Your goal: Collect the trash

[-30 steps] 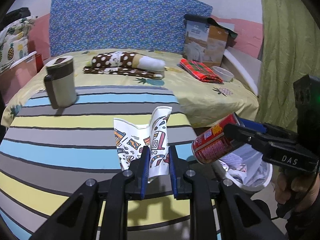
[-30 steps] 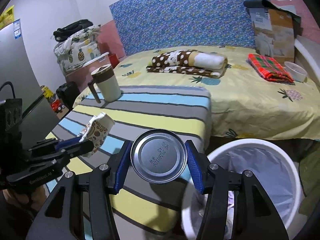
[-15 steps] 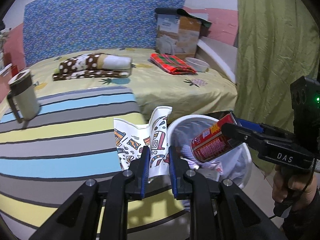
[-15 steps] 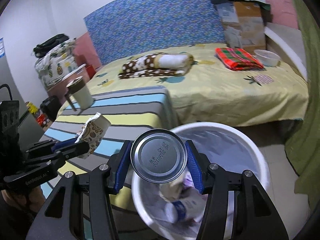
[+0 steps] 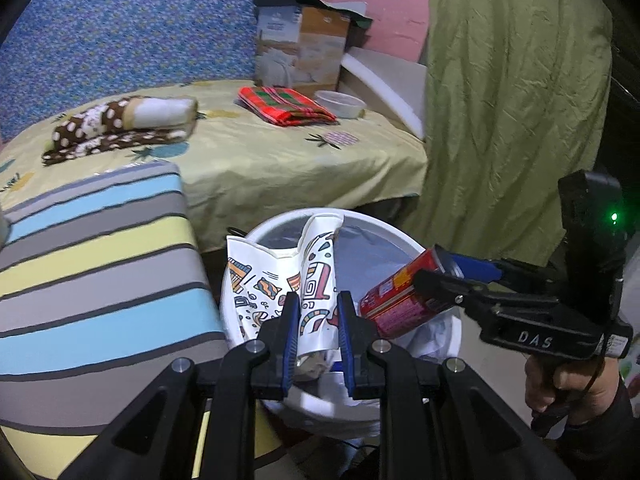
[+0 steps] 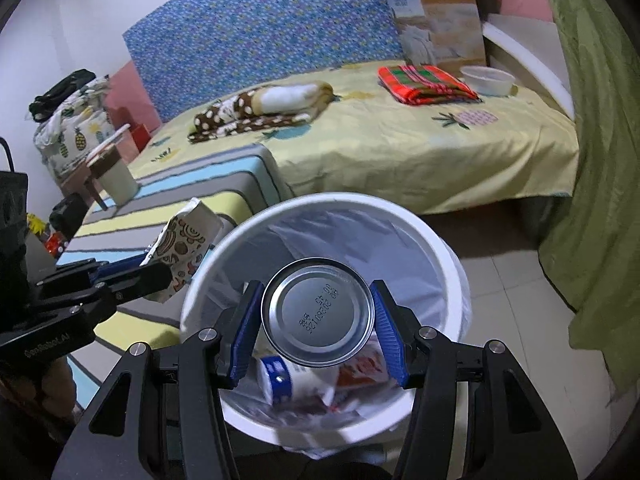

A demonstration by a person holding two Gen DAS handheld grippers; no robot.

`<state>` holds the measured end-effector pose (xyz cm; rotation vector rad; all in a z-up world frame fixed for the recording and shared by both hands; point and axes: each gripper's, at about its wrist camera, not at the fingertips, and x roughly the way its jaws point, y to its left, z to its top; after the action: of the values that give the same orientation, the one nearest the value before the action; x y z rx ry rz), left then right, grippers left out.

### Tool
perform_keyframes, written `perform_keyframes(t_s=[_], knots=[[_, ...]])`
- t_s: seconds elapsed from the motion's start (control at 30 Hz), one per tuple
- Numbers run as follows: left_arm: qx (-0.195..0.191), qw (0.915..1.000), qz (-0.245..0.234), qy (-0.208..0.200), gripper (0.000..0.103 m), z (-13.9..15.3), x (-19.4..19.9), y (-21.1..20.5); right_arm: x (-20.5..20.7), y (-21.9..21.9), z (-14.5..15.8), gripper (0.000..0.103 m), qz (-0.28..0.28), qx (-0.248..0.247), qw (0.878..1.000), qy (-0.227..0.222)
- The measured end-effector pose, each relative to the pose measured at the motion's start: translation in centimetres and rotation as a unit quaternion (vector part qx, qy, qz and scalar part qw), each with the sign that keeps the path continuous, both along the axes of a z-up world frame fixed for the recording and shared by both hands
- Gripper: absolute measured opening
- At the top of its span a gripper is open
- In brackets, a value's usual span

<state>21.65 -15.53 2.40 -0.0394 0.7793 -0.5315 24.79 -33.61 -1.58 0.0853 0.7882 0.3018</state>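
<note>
My left gripper (image 5: 318, 320) is shut on a crushed white paper cup (image 5: 276, 284) with colourful drawings and holds it over the left rim of the white lined trash bin (image 5: 404, 240). My right gripper (image 6: 318, 320) is shut on a red can; its silver bottom (image 6: 318, 312) faces the right wrist camera, above the bin's opening (image 6: 436, 236). The can (image 5: 396, 296) and right gripper (image 5: 448, 276) also show in the left wrist view, the paper cup (image 6: 184, 240) and left gripper (image 6: 152, 276) in the right wrist view. Trash lies in the bin.
A striped table (image 5: 92, 248) stands left of the bin, with a lidded mug (image 6: 116, 176) on it. Behind is a bed (image 6: 400, 140) with a dotted blanket, a red cloth, a bowl and a box. A green curtain (image 5: 512, 100) hangs at the right.
Both grippers have swung right, from over the striped table to over the bin, each still holding its item. The can now hangs above the bin's opening.
</note>
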Motion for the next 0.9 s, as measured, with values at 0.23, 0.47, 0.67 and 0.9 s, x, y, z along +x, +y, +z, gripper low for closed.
perform_keyframes(t_s=[0.23,0.47,0.67,0.9], knots=[[-0.016,0.9995,-0.015,0.025,0.020,-1.4,1.0,-0.9,0.2,-0.4,-1.4,0.055,0.006,-0.003,0.999,0.033],[-0.025,0.9994,-0.012,0.020,0.036,-1.4,0.5,-0.3,-0.2,-0.5,-1.3,0.056,0.008,0.003,1.000,0.030],[-0.026,0.9996,0.002,0.013,0.036,-0.9,-0.4,1.0,-1.4,-0.7,-0.4,0.057,-0.003,0.005,1.000,0.013],[-0.019,0.9996,0.019,-0.001,0.036,-0.3,-2.8,2.1,-3.9,0.3,0.4,0.057,-0.010,0.007,1.000,-0.005]])
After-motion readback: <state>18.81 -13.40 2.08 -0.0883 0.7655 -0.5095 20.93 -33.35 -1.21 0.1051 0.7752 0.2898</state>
